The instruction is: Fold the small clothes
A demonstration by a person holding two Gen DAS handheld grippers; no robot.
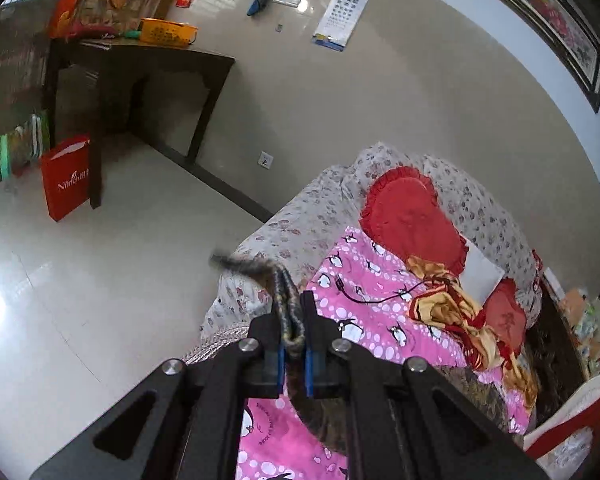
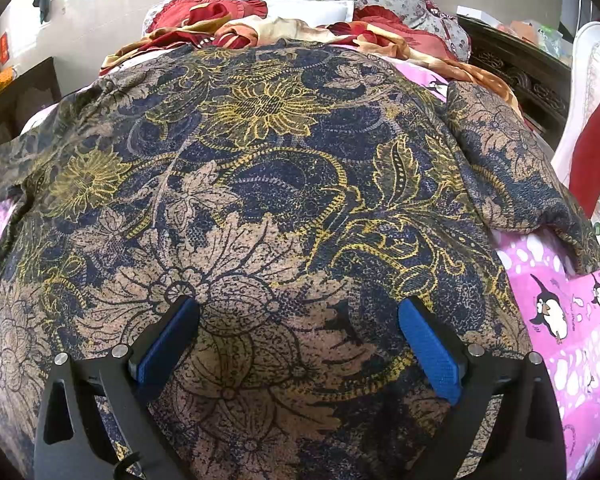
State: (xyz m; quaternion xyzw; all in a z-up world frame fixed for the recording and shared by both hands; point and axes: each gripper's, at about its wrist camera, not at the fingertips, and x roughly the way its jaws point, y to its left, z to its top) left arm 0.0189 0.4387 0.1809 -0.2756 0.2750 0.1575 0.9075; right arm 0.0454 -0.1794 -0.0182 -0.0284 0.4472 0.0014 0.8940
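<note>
**One garment, two hand-held grippers on it**

One floral garment is what I see in the left wrist view, a bunched edge of it pinched between the blue pads of my left hand-held gripper, lifted above the pink penguin blanket on the bed. Two red cushions sit further up the bed. One dark table stands by the wall, one red bag beside its leg.

In the right wrist view the same garment lies spread flat over the blanket, directly beneath my right hand-held gripper. Its two fingers stand wide apart, gripping nothing.
</note>
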